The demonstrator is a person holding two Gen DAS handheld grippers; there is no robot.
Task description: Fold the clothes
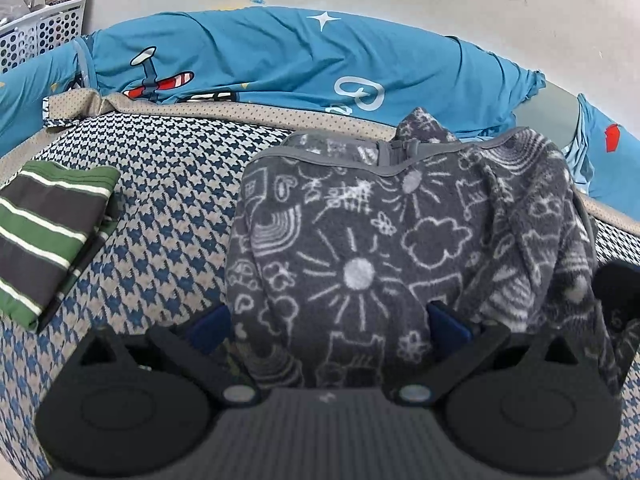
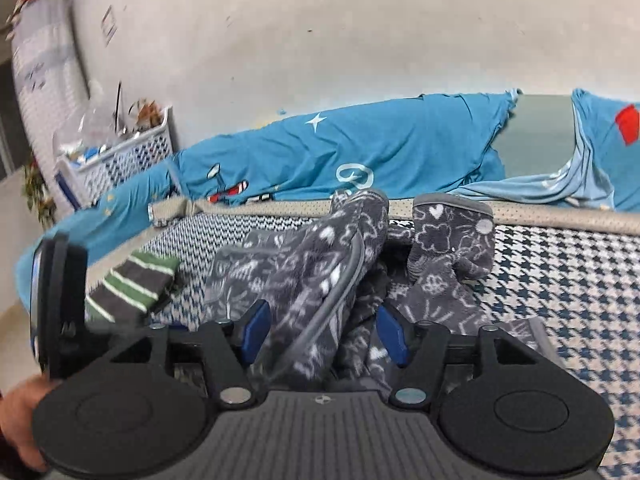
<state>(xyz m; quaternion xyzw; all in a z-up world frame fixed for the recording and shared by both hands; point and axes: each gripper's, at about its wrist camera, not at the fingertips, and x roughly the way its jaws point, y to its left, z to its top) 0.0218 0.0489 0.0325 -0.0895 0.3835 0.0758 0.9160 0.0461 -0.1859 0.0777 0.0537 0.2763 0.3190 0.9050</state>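
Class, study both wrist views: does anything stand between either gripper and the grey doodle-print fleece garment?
Nothing visible does. The grey fleece garment already lies between the fingers of the left gripper and of the right gripper. The folded striped garment lies apart, off to the left.

A houndstooth blanket (image 1: 168, 184) in blue, beige and white covers the bed, and it has a dotted beige border (image 1: 248, 114) along its far edge. Behind the border lies a long blue bedding (image 1: 280, 52) printed with a white star and a red-striped aeroplane, pushed against a pale wall (image 2: 320, 40). At the far left a white perforated basket (image 1: 44, 30) stands beside the blue bedding, with bags and small things inside that are too blurred to name.
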